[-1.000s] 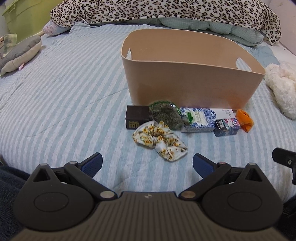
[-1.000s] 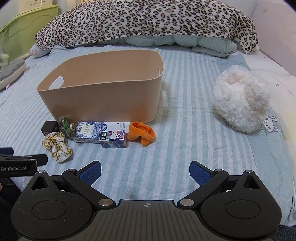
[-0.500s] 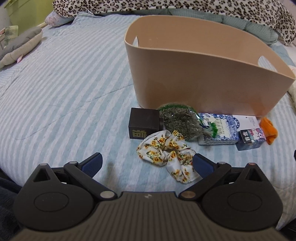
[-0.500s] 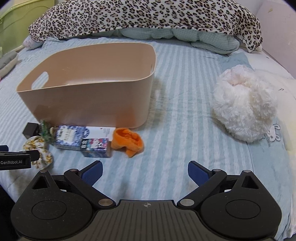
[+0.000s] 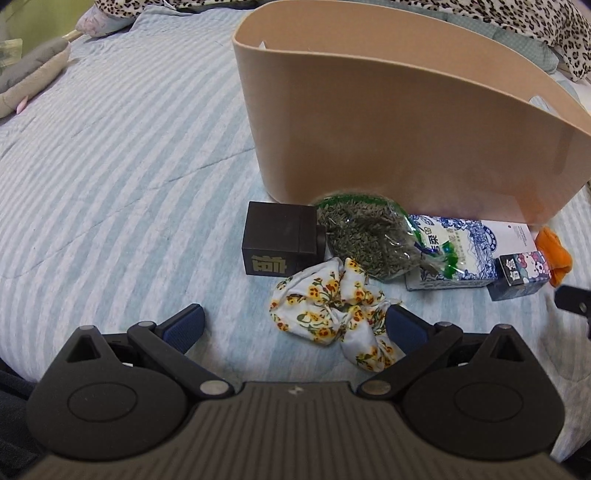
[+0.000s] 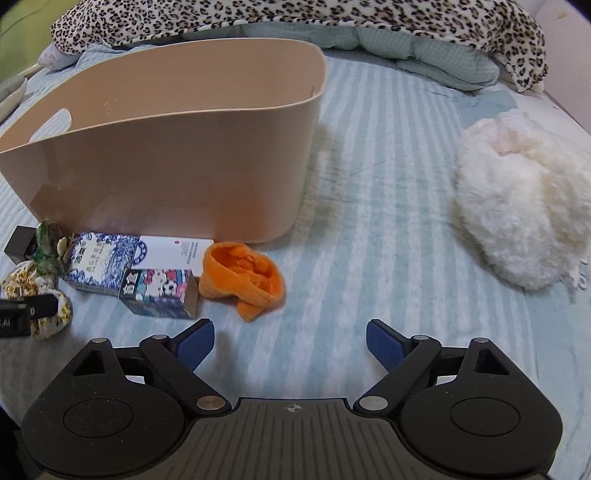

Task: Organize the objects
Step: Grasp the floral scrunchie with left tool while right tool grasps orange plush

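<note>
Bare striped bedding lies ahead of the right gripper [image 6: 290, 334], whose jaws stand wide apart. A crumpled orange cloth [image 6: 243, 275] and a small cartoon-printed box [image 6: 159, 291] crowd its left side. The tall beige plastic bin [image 5: 388, 122] walls off the space behind the row of clutter. A floral fabric scrunchie [image 5: 332, 314] seems to touch the left gripper's [image 5: 295, 325] right finger, though that contact is unclear.

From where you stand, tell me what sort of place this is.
Most likely a bedroom, on top of a bed: a striped blue quilt covers the surface, a leopard-print blanket is bunched at the far end, and a fluffy white plush lies on it.
</note>
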Available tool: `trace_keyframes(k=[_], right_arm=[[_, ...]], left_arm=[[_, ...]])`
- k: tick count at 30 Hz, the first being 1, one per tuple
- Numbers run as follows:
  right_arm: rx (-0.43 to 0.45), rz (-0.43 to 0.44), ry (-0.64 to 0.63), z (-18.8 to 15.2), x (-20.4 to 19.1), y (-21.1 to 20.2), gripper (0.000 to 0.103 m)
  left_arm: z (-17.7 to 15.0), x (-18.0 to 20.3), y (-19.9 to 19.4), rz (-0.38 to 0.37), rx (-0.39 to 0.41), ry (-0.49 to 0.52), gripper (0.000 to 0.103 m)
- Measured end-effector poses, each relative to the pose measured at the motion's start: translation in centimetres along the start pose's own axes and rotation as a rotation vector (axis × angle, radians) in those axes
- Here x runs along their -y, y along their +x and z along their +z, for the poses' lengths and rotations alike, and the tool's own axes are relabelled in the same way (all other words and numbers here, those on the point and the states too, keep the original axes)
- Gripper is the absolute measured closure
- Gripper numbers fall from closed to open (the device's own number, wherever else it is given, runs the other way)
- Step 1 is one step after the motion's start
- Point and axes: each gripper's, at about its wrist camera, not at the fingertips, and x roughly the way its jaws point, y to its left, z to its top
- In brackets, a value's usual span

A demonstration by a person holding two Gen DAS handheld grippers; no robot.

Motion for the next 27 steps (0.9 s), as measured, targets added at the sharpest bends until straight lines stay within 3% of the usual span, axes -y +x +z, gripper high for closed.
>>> trace_keyframes(k=[5,10,13,15,18,20,23,27], right_arm=[[0.011,-0.005,-0.043,0.8,-1.5,1.6,0.02],[0.021,0.001,-0.042,0.7,-2.1,2.3,0.037],[0.047,0.002,-0.044,0.8,-2.2,2.1,0.054],[0.054,0.006,-0.042,0.7,-2.2,2.1,0.074],[0.06,0.026,-0.038,0.6,-2.3,1.9,0.087],[0.07,0.028,-0.036,0.5,-2.3,1.6,0.09],[0.073,0.039,-0.018,0.4,-2.0,1.2,0.091],[0.083,0.047,0.013,-0.1,-1.4,0.2,0.092]], left_arm=[[-0.1,-0.6,0.8,-0.028,0.009,-0.037,0.0],[-0.7,-0.2,0.9,-0.017,0.034,0.009,0.0],[-1.1,-0.3,0.6,-0.027,0.045,0.009,0.0],[-1.5,-0.4,0.2,-0.028,0.055,0.009,0.0],[-2.0,0.0,-0.6,-0.025,0.078,0.034,0.01],[-2.4,0.4,-1.2,-0.026,0.096,0.058,0.024],[-2.8,0.9,-2.1,-0.031,0.111,0.076,0.044],[-2.7,1.9,-2.6,-0.045,0.104,0.099,0.062]])
